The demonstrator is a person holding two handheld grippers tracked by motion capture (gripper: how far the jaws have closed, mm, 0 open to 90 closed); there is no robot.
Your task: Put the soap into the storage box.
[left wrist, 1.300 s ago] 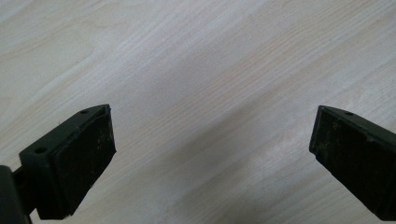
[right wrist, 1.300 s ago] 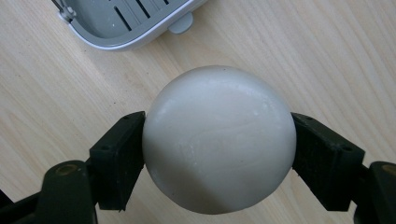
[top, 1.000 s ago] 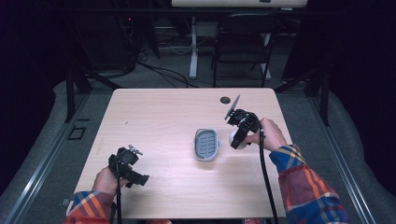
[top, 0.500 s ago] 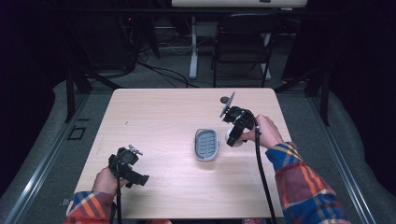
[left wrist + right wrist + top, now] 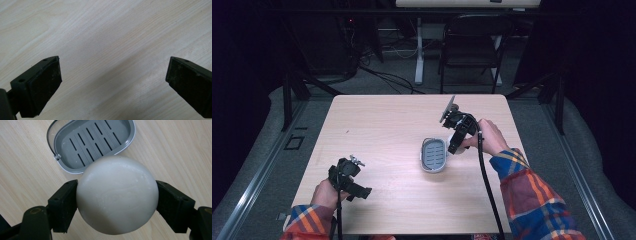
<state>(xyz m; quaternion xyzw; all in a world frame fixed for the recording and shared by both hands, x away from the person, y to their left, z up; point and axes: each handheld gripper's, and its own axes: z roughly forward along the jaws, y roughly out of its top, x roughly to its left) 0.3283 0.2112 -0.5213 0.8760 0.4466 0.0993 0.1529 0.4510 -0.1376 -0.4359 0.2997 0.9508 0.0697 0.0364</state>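
**Soap carried to the dish**

Soap, round and off-white, sat clamped between the 2 jaws of the right gripper, one pad pressed to each side of it. In the right gripper view the bar hung above the tabletop with the grey soap dish just beyond it, the slotted tray bare and its near rim partly hidden behind the bar. From the high view the right gripper stood just beside the dish's right edge, tilted down toward it.

Step in hand, as judged: transport, with the bar held but not yet over the tray. The next move likely called for a short carry across the near rim, then lowering until the bar rested flat on the slats before the jaws spread. A bar this smooth and curved could slip if the grip eased early.

The left gripper rested near the table's front left corner, well apart from the dish. Its jaws stood wide, with bare wood between them and nothing held.
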